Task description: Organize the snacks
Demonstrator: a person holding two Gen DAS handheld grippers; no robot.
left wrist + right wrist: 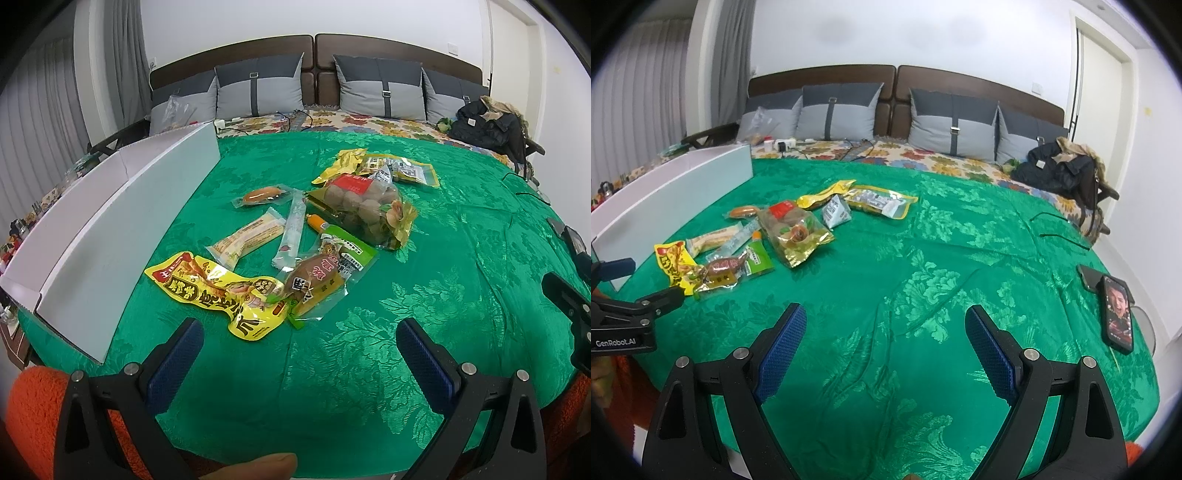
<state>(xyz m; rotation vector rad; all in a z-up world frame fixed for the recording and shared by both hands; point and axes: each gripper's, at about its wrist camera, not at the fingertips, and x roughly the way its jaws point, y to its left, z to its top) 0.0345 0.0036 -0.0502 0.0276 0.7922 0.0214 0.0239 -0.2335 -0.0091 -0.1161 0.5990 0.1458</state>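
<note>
A heap of snack packets (317,236) lies on the bed cover (424,295), toward its left half. A long box (122,221) stands along the left edge, just beside the packets. Pillows (258,86) lean against the headboard (317,51) behind them. A jacket (487,123) sits at the far right corner. A phone (1117,314) lies near the right edge, well apart from the snacks.

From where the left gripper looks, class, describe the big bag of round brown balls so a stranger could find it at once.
Start at the green bedspread and find the heap of snacks to the right of the white box. The bag of round brown balls lies on the right side of that heap, just nearer than the yellow-edged packs. It is the bulkiest, a clear bag with gold edges, a red label and lumpy contents.
</note>
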